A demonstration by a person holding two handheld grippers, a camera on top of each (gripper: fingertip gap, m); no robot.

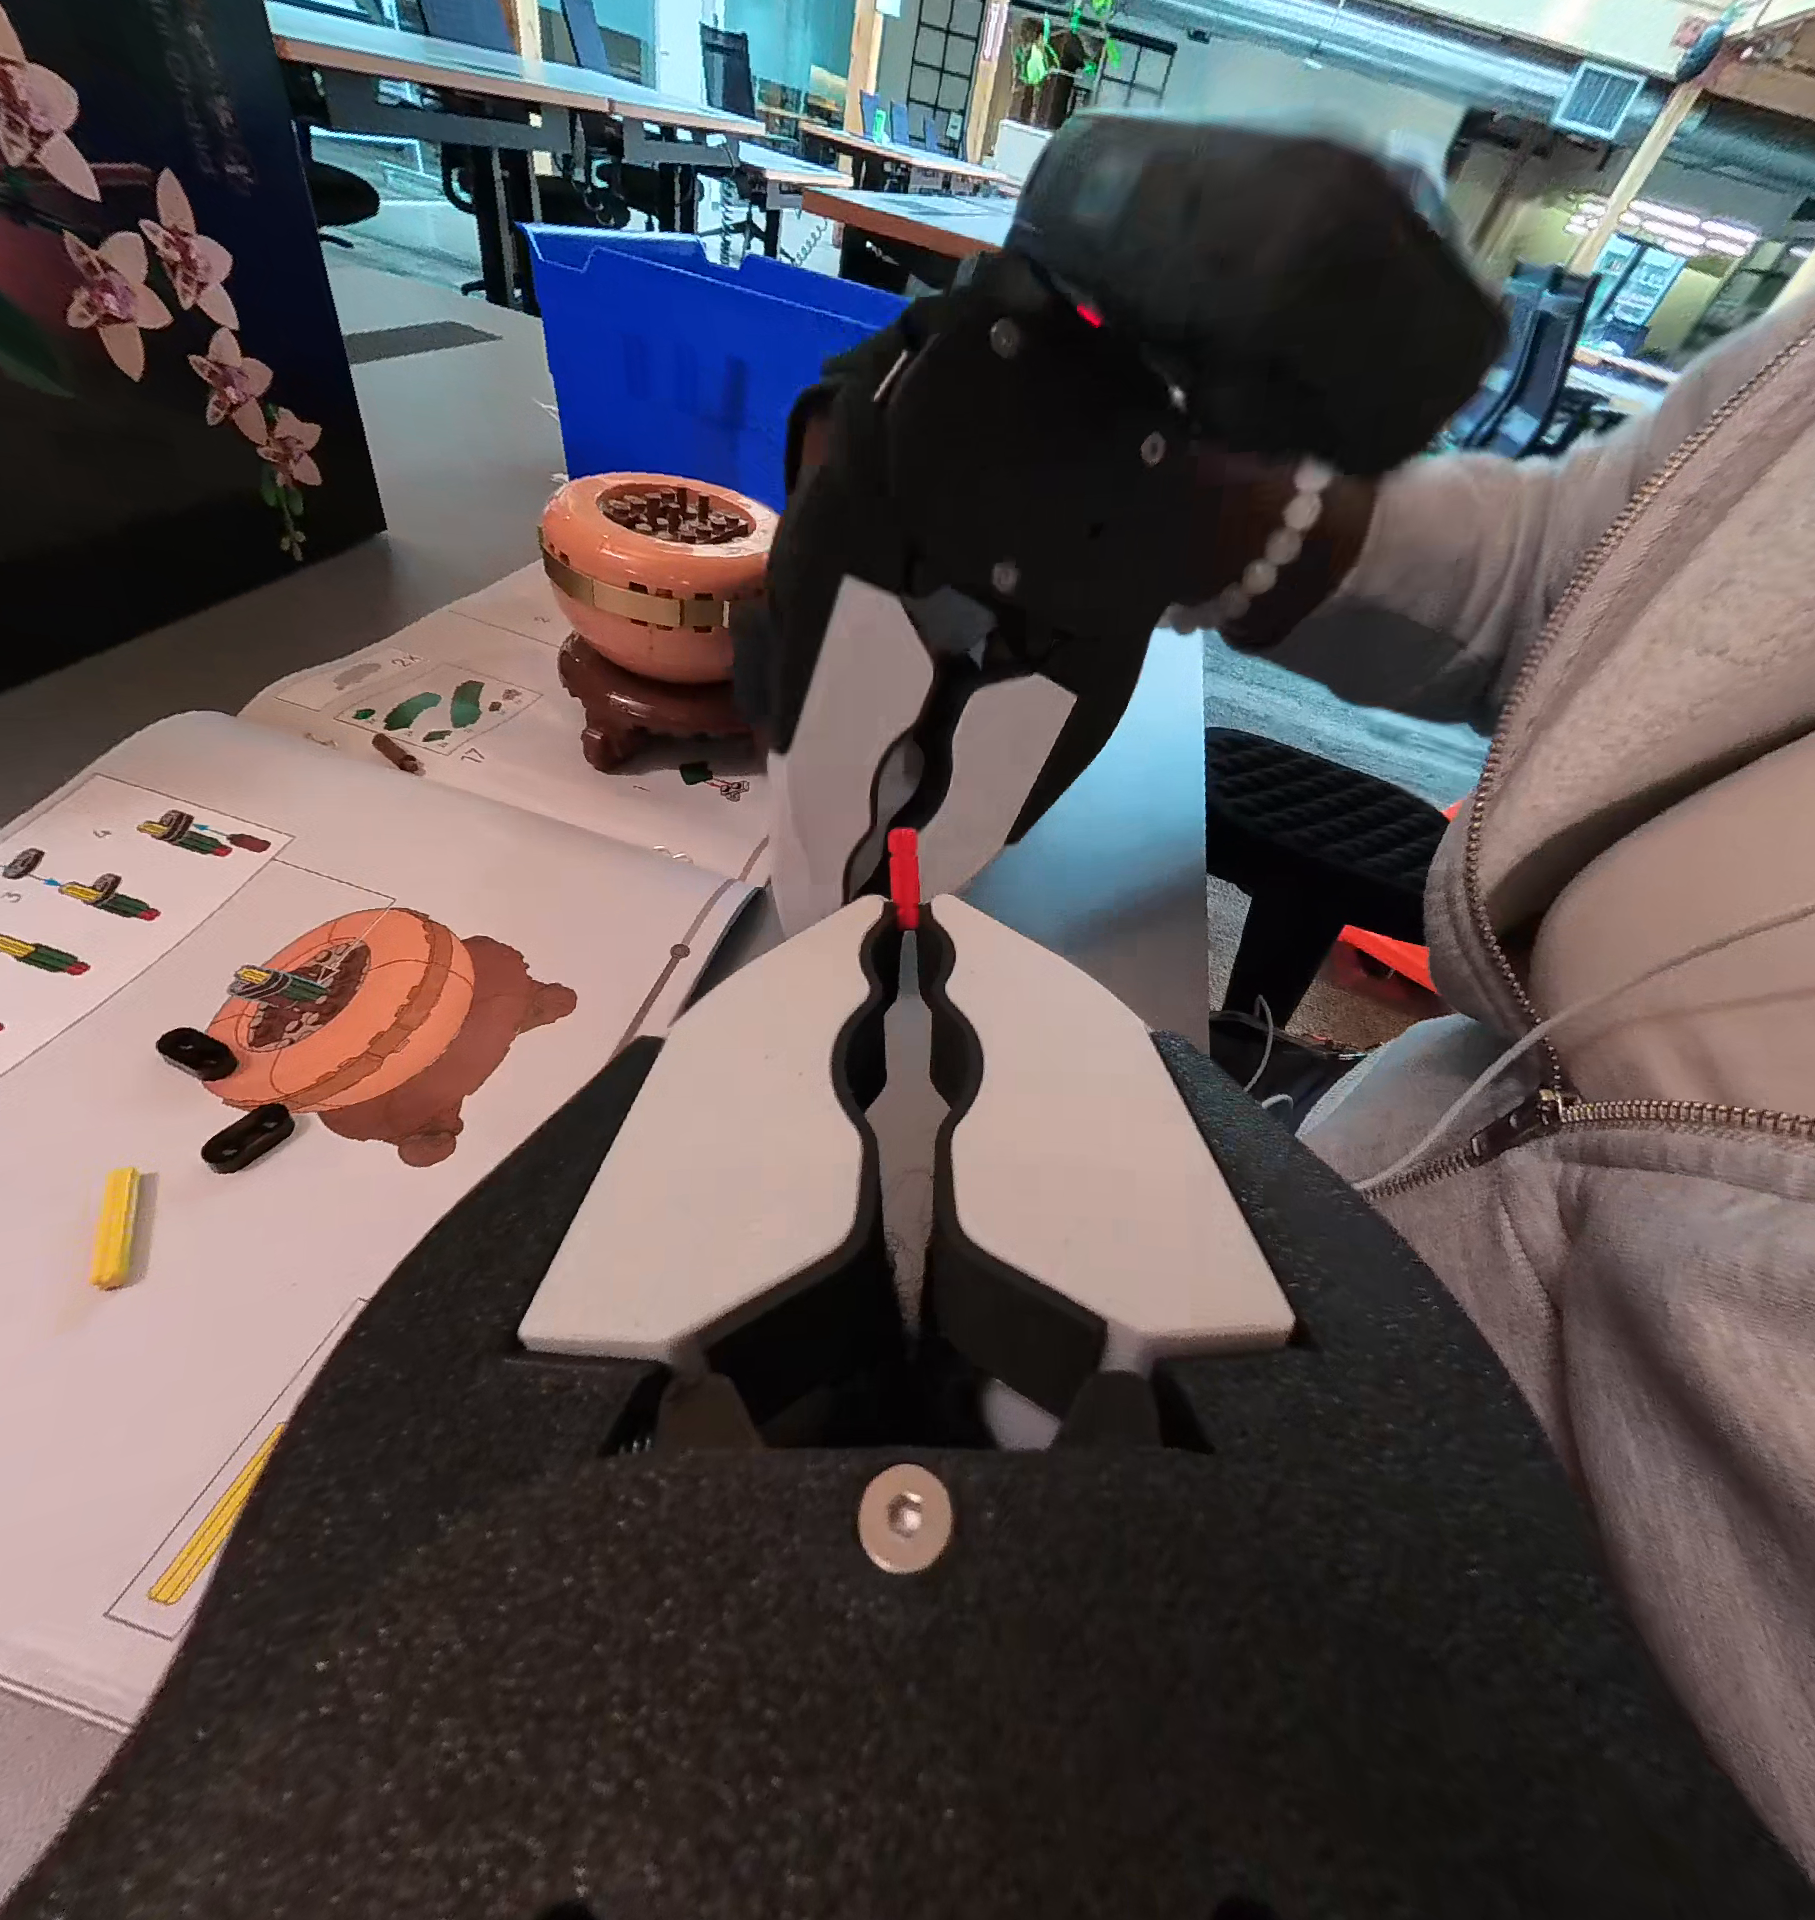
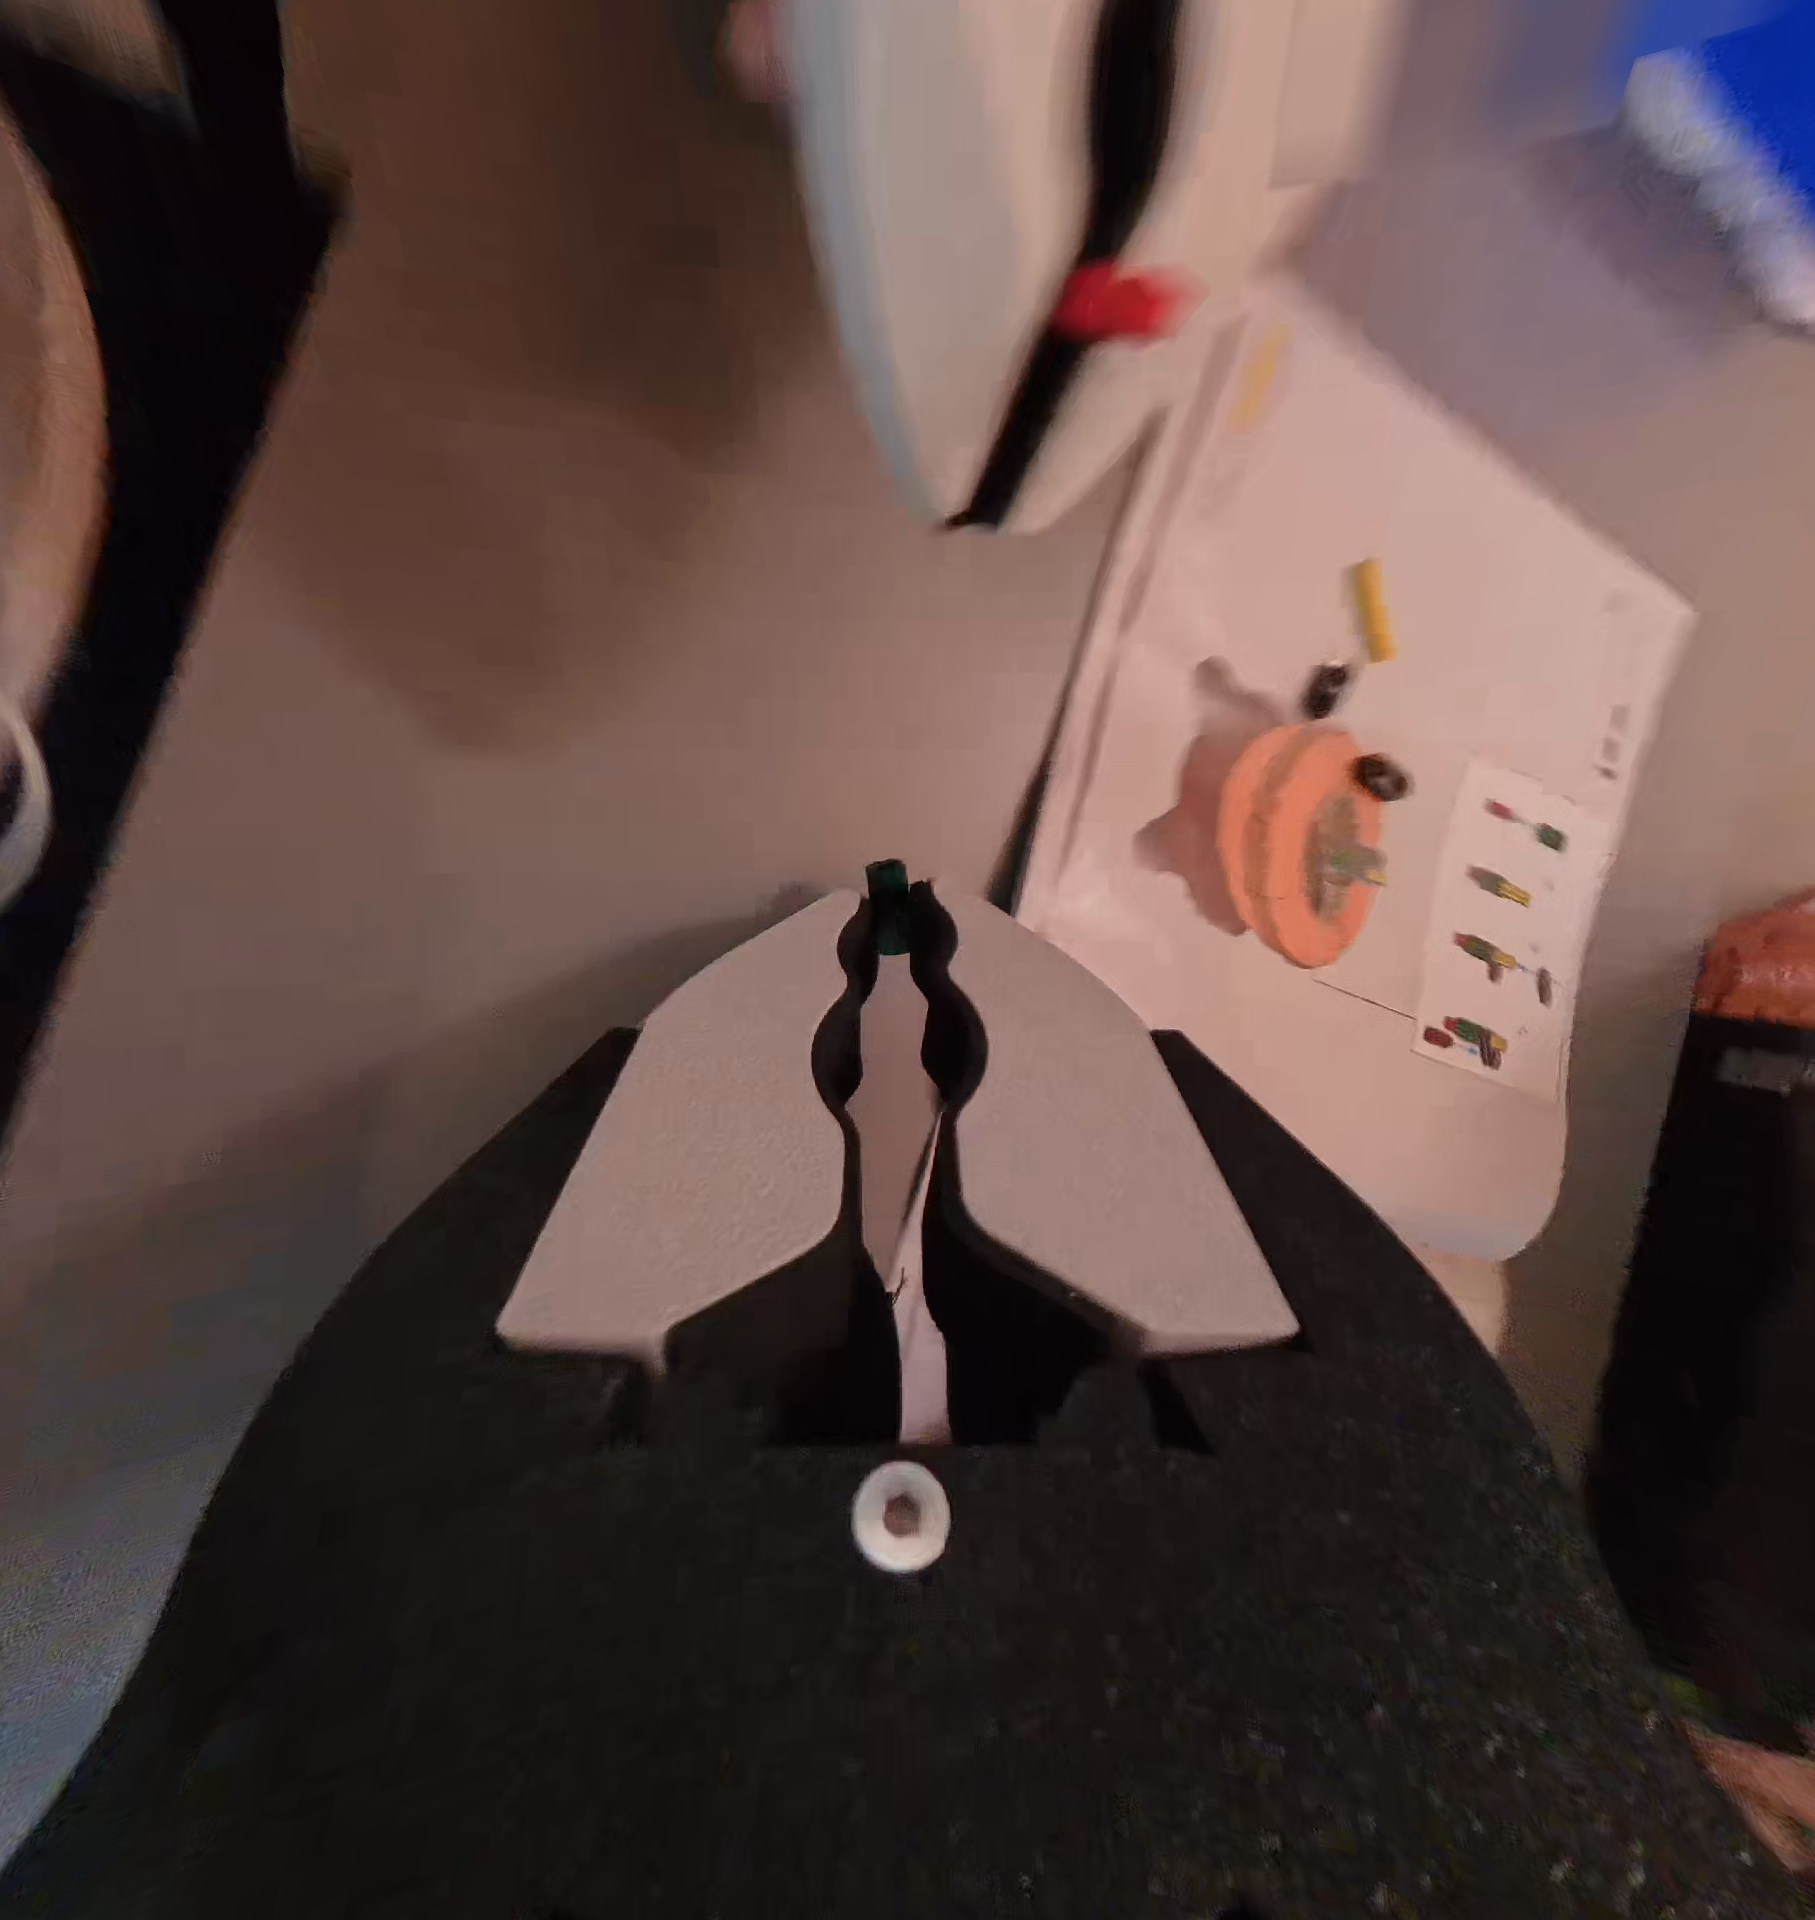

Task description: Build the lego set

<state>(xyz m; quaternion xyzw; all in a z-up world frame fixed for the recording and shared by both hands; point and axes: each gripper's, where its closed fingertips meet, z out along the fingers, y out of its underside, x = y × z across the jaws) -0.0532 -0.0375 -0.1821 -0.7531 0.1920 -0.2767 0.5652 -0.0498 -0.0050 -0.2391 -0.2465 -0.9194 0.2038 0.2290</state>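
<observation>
My left gripper (image 1: 903, 920) is shut on a short red pin (image 1: 903, 873) that sticks out past its tips. My right gripper (image 1: 872, 883) points down at it from above, its tips almost touching the pin. In the right wrist view, the right gripper (image 2: 895, 904) is shut on a small dark green piece (image 2: 887, 899). The left gripper (image 2: 976, 514) shows blurred at the top with the red pin (image 2: 1121, 301). A peach lego pot (image 1: 654, 592) on a brown stand sits behind, on the open instruction booklet (image 1: 446, 1299).
On the booklet lie two black link pieces (image 1: 194, 1049) (image 1: 248, 1136), a yellow axle (image 1: 116, 1226) and a small brown piece (image 1: 396, 753). A blue bin (image 1: 695, 353) and the set's dark box (image 1: 134, 312) stand at the back. A person's grey hooded jacket (image 1: 1661, 1039) fills the right.
</observation>
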